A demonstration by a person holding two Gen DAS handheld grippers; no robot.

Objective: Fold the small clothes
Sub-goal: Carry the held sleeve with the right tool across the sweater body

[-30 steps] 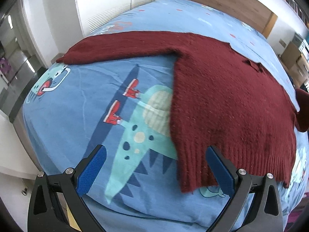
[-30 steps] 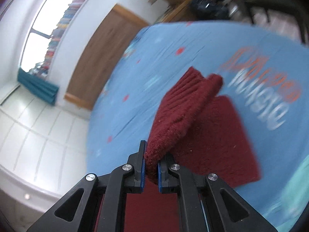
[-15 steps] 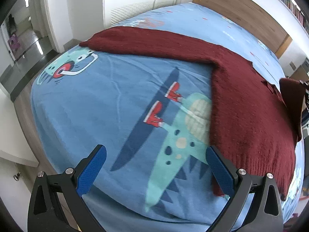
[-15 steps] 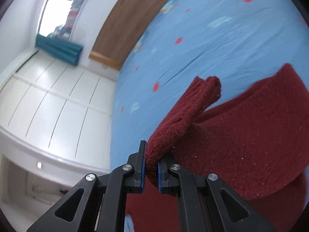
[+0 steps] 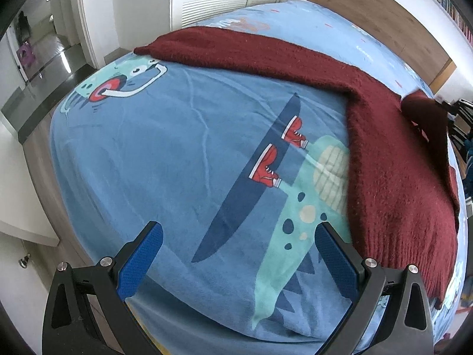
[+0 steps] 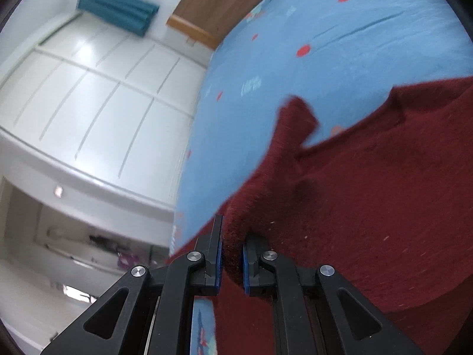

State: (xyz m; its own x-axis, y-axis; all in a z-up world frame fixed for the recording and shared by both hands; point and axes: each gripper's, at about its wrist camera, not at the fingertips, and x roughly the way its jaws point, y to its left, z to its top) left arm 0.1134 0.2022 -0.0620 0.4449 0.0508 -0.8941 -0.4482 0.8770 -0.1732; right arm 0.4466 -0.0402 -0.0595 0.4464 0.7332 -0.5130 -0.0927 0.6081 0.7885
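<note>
A dark red knitted sweater [image 5: 393,171] lies spread on the blue bed, one sleeve [image 5: 236,44] stretched out toward the far left corner. My left gripper [image 5: 236,254] hangs open over bare sheet, just left of the sweater's ribbed hem, with nothing between its blue pads. In the right wrist view my right gripper [image 6: 232,254] is shut on the other sleeve [image 6: 283,153], which it holds lifted above the sweater's body [image 6: 384,207]; the cuff end droops forward. That raised sleeve also shows at the right edge of the left wrist view.
The blue bedsheet [image 5: 165,153] carries a cartoon dinosaur print [image 5: 295,224]. White wardrobe doors [image 6: 97,88] stand beside the bed, and a wooden headboard [image 5: 384,26] runs along the far side. The bed's near edge drops to a wooden floor [image 5: 38,136] at the left.
My right gripper has carried the sleeve across, from over the sheet to over the sweater's body. The left gripper has slid left, off the hem and onto bare sheet.
</note>
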